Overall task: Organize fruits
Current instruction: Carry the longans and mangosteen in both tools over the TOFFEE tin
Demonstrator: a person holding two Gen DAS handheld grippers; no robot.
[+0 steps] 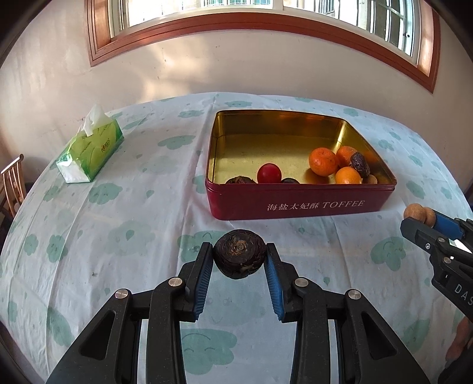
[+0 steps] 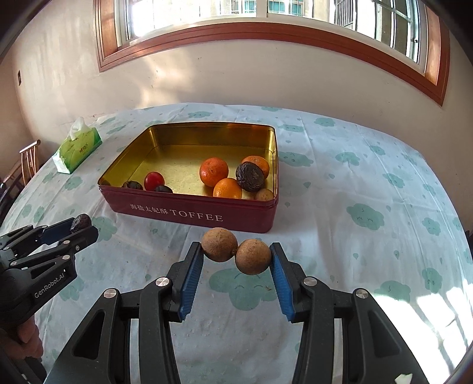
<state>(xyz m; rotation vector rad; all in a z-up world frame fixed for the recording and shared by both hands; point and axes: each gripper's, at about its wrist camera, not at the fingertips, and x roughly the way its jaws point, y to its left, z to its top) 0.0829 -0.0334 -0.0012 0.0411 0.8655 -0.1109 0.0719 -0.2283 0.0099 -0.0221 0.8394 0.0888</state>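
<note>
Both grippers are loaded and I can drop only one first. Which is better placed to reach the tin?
Probably the right gripper: its two longans hang just short of the tin wall. The left gripper, with the dark fruit, sits farther back.

1. A tablecloth (image 1: 124,212), white with pale green cloud faces, covers the whole table.
2. A green tissue pack (image 1: 90,147) lies near the table's far left edge, a white tissue sticking out of its top (the print on it is too small to read).
3. A wooden chair (image 1: 11,183) stands just past the table's left edge.
4. A window (image 2: 266,17) with a reddish-brown wooden frame sits in the wall behind the table.
</note>
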